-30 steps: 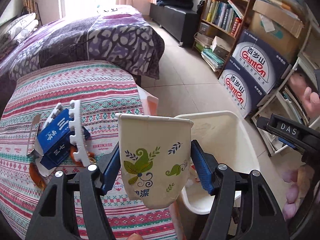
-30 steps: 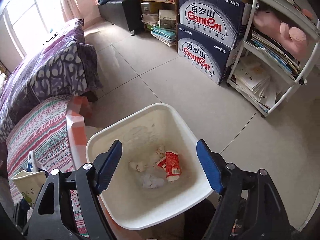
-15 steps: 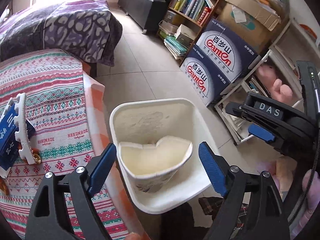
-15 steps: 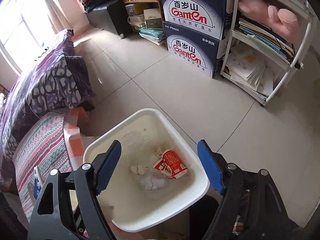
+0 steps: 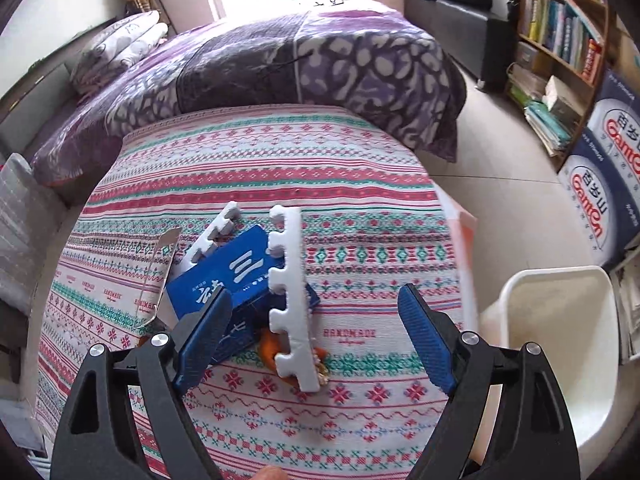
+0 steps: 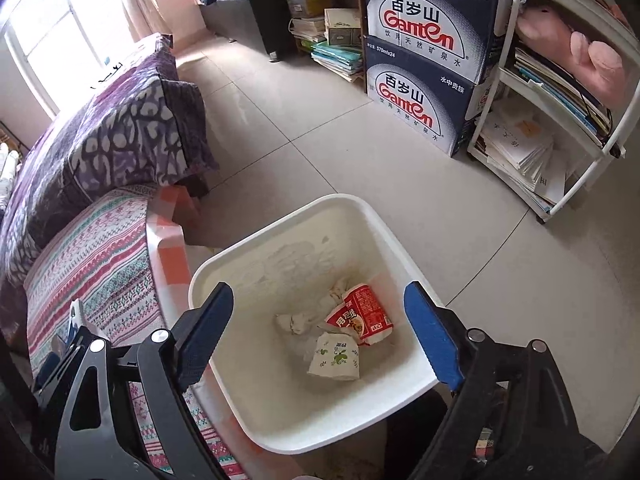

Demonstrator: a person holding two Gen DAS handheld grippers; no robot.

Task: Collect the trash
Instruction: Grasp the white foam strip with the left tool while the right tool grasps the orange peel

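The left gripper hangs over the bench with its jaws spread wide and nothing between them. The next trash lies just ahead of them: a white foam strip sits between the jaws toward the left one, resting on a blue box, whose near corner is hidden behind the left jaw. A second foam strip and a clear wrapper lie beyond the left jaw, and something orange shows under the near strip.

To take this step well, I would shift left to centre the near strip between the jaws, close across its narrow width, and lift gently, since foam is light and may drag the box.

The right gripper hovers above the bin, jaws apart and empty. Below them lie the paper cup, a red packet touching it, and crumpled tissue.

1 second ago the left jaws clamped the paper cup; half a second ago they had opened with the cup above the bin. Now the cup rests inside and the left gripper has swung back to the bench.
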